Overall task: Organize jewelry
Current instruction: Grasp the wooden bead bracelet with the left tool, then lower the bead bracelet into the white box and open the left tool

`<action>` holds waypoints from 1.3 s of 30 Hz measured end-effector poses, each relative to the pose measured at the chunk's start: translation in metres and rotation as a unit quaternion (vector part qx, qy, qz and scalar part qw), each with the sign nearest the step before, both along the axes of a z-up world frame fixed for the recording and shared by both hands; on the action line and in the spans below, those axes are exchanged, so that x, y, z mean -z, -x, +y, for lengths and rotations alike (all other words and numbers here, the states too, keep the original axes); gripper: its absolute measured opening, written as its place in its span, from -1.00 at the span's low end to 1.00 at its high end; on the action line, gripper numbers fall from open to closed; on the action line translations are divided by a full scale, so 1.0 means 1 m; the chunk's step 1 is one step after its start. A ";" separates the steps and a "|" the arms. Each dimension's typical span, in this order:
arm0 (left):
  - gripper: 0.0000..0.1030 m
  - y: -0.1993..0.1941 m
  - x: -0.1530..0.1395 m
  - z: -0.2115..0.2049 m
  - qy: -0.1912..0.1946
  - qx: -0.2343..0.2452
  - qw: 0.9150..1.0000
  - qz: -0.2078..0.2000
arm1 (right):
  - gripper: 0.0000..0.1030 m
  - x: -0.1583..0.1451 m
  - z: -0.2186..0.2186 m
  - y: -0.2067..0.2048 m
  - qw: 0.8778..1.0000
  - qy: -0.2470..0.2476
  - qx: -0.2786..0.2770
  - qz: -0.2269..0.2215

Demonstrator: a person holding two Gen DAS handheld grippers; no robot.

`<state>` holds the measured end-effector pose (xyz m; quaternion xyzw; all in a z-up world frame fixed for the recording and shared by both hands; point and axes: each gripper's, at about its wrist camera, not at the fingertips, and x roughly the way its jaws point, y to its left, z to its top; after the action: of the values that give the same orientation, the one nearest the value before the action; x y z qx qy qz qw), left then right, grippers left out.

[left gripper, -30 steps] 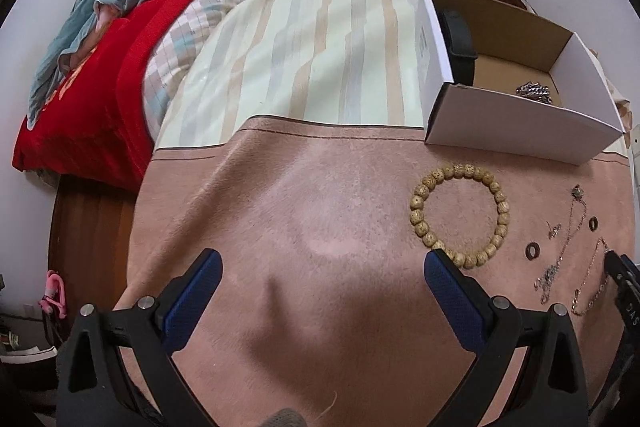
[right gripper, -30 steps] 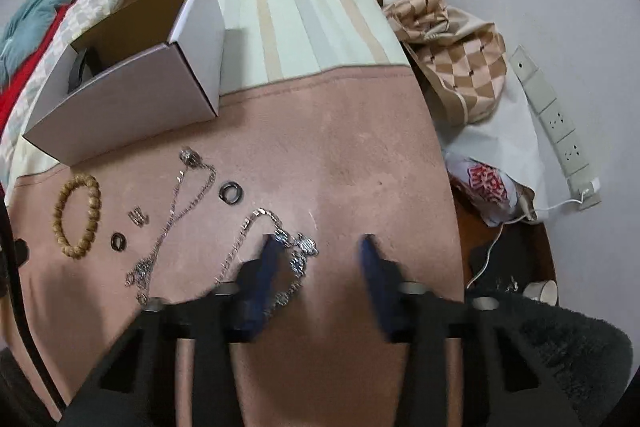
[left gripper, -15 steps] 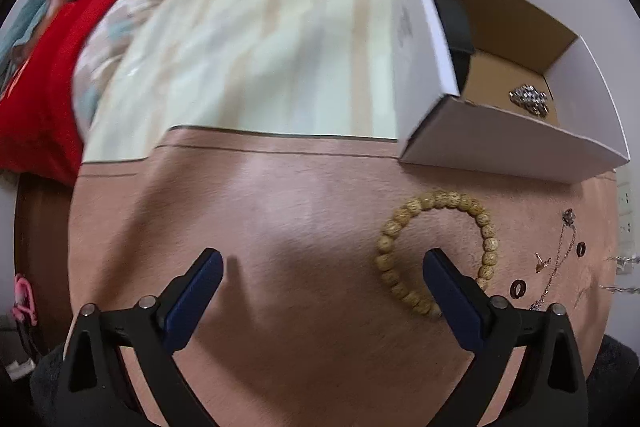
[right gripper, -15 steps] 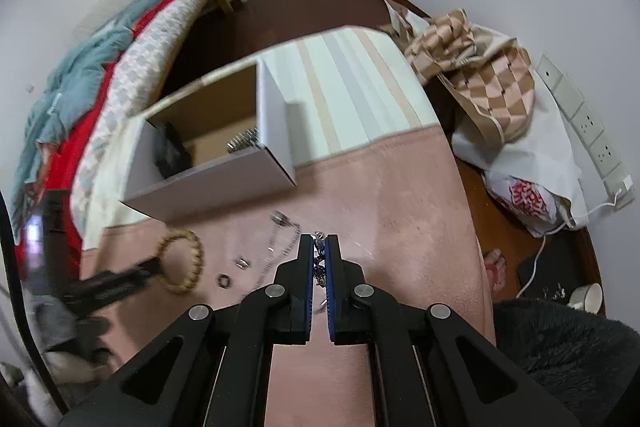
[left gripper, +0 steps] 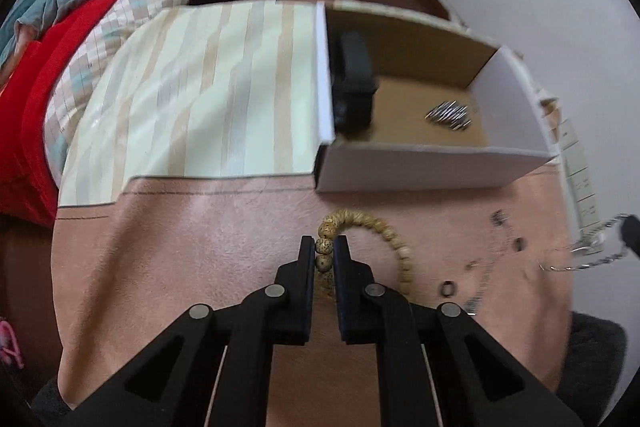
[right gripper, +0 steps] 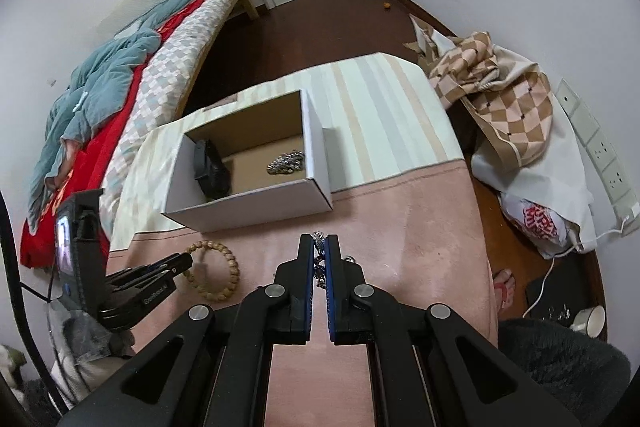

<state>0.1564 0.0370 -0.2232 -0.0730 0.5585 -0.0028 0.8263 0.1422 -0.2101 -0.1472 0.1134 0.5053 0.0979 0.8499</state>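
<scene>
A wooden bead bracelet (left gripper: 394,239) lies on the pink cloth (left gripper: 180,247). My left gripper (left gripper: 324,247) is closing its jaws on it, and the pads press on a few beads at its left side. In the right wrist view the left gripper (right gripper: 182,263) meets the bracelet (right gripper: 224,283) from the left. My right gripper (right gripper: 320,247) is shut on a silver chain (right gripper: 319,261), held above the cloth. The chain (left gripper: 592,259) also hangs at the right edge of the left wrist view. Behind stands an open white box (right gripper: 248,211) with a silver piece (right gripper: 286,163) and a black item (right gripper: 210,169) inside.
Small rings (left gripper: 448,289) and a thin chain (left gripper: 484,283) lie right of the bracelet. A striped cloth (left gripper: 200,87) covers the surface behind the box. A bed (right gripper: 120,99) stands to the left. A checked fabric pile (right gripper: 500,95), bags and a person's foot (right gripper: 506,287) are on the right.
The left gripper went from wide open to closed around the bracelet's beads. The right gripper closed on the silver chain and rose with it.
</scene>
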 end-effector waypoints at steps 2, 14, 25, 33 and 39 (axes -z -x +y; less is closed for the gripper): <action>-0.87 0.001 -0.017 -0.001 0.015 0.006 1.000 -0.014 | -0.89 -0.007 0.002 -0.003 1.000 -0.005 -0.006 -0.007; -0.88 -0.013 -0.089 0.008 0.070 0.027 0.995 -0.068 | -0.89 -0.050 0.024 -0.037 0.997 -0.026 -0.050 -0.045; -0.87 -0.070 -0.097 -0.015 0.123 0.040 0.990 -0.061 | -0.90 -0.050 0.040 -0.095 0.997 -0.005 -0.060 -0.045; -0.85 -0.102 -0.065 -0.016 0.108 0.020 0.994 -0.010 | -0.89 -0.035 0.047 -0.132 0.997 -0.001 -0.074 -0.023; 0.57 -0.097 -0.056 -0.003 0.054 -0.015 0.998 -0.002 | -0.89 -0.015 0.058 -0.162 0.995 -0.020 -0.101 0.019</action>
<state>0.2530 0.0340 -0.1673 -0.1261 0.5543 -0.0207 0.8225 0.3044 -0.1522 -0.1326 0.0807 0.5285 0.1908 0.8232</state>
